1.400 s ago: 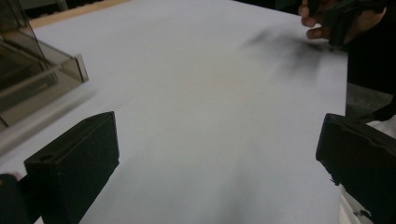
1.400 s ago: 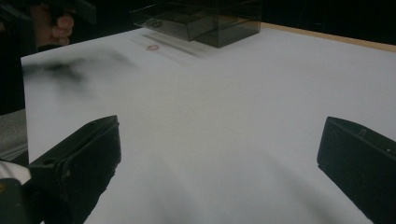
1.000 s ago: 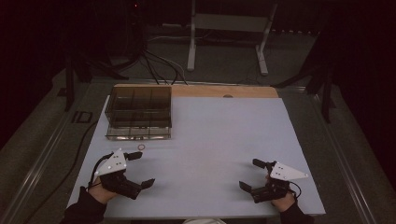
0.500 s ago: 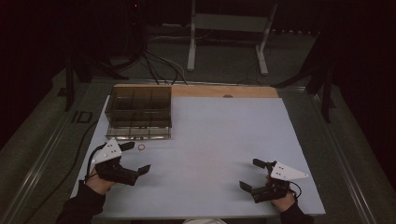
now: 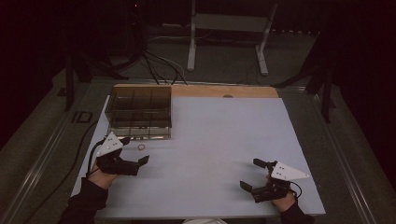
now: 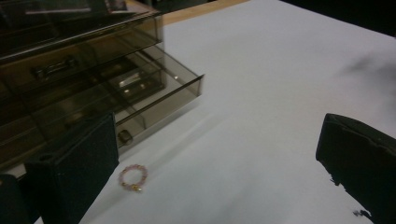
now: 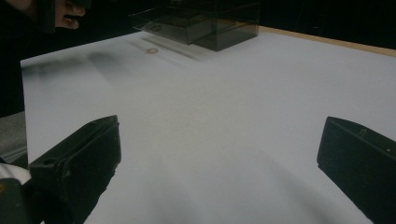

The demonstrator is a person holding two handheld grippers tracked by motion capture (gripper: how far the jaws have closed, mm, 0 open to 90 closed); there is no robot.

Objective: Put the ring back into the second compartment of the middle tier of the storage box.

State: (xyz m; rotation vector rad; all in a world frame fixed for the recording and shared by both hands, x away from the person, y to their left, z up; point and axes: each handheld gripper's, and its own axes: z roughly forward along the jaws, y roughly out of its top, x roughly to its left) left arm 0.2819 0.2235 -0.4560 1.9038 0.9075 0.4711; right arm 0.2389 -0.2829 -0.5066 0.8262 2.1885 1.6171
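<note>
At lower left of the high view our left gripper (image 5: 136,150) hangs with jaws spread wide and empty, the ring (image 5: 141,148) lying on the table (image 5: 224,135) just beside its upper tip, in front of the box (image 5: 139,112) with its drawer (image 6: 154,100) pulled out. At lower right our right gripper (image 5: 251,174) gapes too, holding nothing, well apart from the ring.

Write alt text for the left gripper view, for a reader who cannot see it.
A small pink beaded bracelet lies on the white table just ahead of the open left claw, close beside its left jaw and not held. Behind it stands a smoky clear organizer box with its bottom drawer pulled open.
</note>
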